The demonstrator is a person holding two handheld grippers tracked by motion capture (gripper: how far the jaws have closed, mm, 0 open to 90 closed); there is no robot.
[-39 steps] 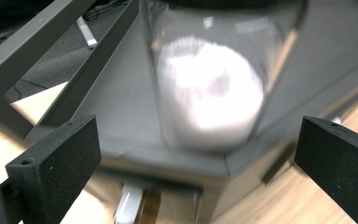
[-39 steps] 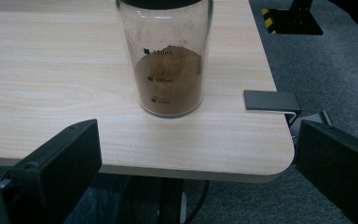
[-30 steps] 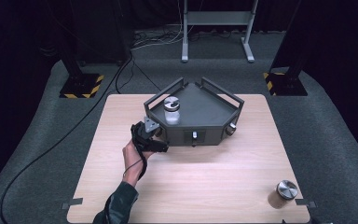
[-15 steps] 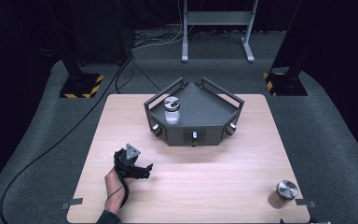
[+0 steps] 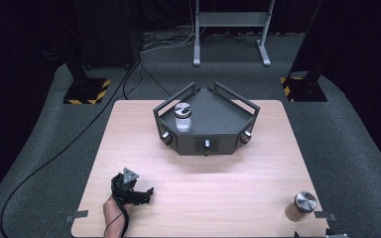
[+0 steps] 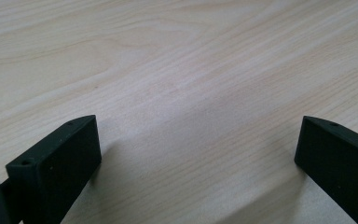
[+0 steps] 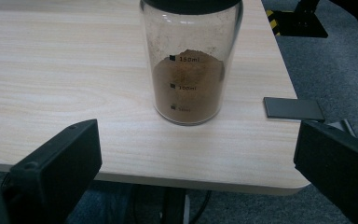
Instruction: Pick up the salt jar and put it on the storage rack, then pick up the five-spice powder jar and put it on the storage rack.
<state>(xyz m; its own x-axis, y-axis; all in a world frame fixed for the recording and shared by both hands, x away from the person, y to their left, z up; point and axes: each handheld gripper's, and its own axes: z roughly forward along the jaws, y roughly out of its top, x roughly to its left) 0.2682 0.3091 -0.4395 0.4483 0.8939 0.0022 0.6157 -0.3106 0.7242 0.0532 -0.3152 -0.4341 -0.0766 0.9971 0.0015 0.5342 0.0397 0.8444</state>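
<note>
A dark angular tray with side handles stands at the table's far middle. In its left corner a clear jar with white contents stands upright. A second jar, holding brown powder under a metal lid, stands near the front right corner. My left gripper hovers low over the front left of the table, held by a hand. Its jaws are open over bare wood. My right gripper is open at the table's front edge, facing the brown powder jar a short way ahead, without touching it.
The wooden table sits on grey carpet. A small black plate lies at its front right corner beside the brown jar. Knobs line the tray's front wall. A cable trails off across the floor at the left.
My left gripper has drawn back from the tray's left corner toward the front left of the table. The white jar stays in the tray.
</note>
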